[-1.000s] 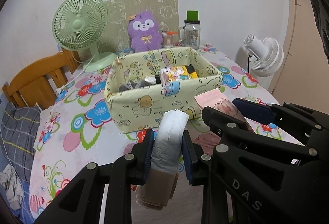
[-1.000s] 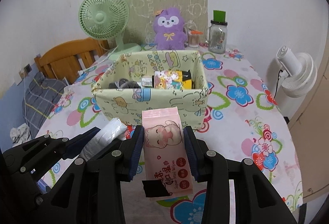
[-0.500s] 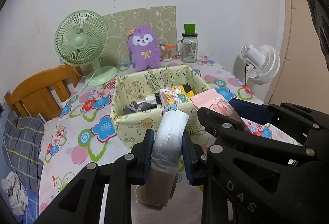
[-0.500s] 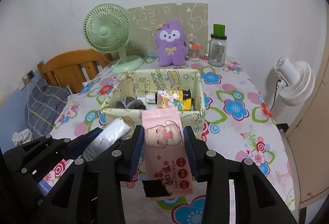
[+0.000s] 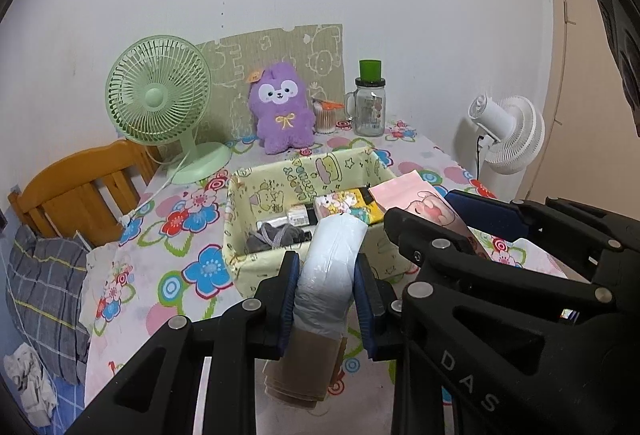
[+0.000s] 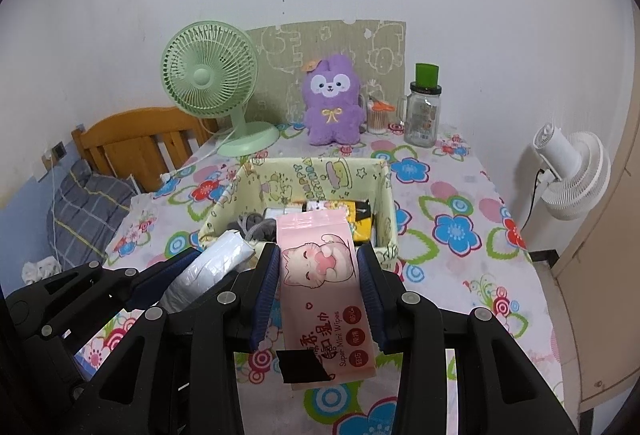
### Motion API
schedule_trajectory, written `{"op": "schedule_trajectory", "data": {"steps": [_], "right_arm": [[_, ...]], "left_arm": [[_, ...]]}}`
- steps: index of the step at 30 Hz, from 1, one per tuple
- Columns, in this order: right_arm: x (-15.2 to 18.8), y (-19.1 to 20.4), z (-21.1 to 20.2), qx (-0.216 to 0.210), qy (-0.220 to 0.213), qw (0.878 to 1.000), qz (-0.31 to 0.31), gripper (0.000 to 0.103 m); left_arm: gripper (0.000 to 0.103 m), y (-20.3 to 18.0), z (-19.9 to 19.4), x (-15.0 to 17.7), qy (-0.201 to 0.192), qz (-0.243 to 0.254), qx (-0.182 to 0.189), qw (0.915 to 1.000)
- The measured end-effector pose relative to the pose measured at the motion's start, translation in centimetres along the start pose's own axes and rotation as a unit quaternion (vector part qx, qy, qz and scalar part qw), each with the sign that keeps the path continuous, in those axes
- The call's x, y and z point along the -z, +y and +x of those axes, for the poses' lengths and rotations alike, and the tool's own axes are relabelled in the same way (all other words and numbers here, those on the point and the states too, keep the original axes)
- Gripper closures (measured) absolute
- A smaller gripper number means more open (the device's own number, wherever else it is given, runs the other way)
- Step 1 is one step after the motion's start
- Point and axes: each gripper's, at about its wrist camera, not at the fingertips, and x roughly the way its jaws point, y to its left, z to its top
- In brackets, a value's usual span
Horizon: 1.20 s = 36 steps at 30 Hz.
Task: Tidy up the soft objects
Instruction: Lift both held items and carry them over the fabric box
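Left gripper point(image 5: 327, 293) is clamped on a rolled white plastic bundle point(image 5: 334, 267), blue pads pressing both its sides. The roll's long axis runs straight ahead along the fingers, its rounded end pointing toward the fabric storage box point(image 5: 256, 263) and overlapping the box's near wall in the left wrist view. A tan wrapped section of the roll sticks out behind the pads, toward the camera.

Right gripper point(image 6: 318, 293) is clenched on a pink wet wipes pack point(image 6: 324, 287), cat face printed on top. The pack lies lengthwise between the fingers, far end aimed at the box and reaching over its near rim in the right wrist view; a black tab sits at the pack's near left corner.

Both items are held up above the near part of the table point(image 6: 460, 235), side by side, roll on the left, pack on the right.

The box stands mid-table, opening up, holding a grey cloth point(image 5: 276, 237), a yellow packet point(image 5: 352, 207) and a dark flat item. Along the table's far edge: green desk fan point(image 6: 210, 75) at the left, purple plush point(image 6: 331, 107) in the middle, glass jar point(image 6: 422, 115) with a green lid to its right. A white fan point(image 6: 572, 171) stands off the table's right edge.
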Motion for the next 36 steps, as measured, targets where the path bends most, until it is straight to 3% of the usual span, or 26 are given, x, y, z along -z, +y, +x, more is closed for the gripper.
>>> {"op": "schedule_trajectory", "data": {"steps": [36], "right_arm": [[-5.8,-0.1,6.3,-0.001,-0.005,1.000,-0.014,0.060]], "left_arm": [[0.076,3.0,5.2,-5.0,-0.010,-0.008,-0.006,0.9999]]}}
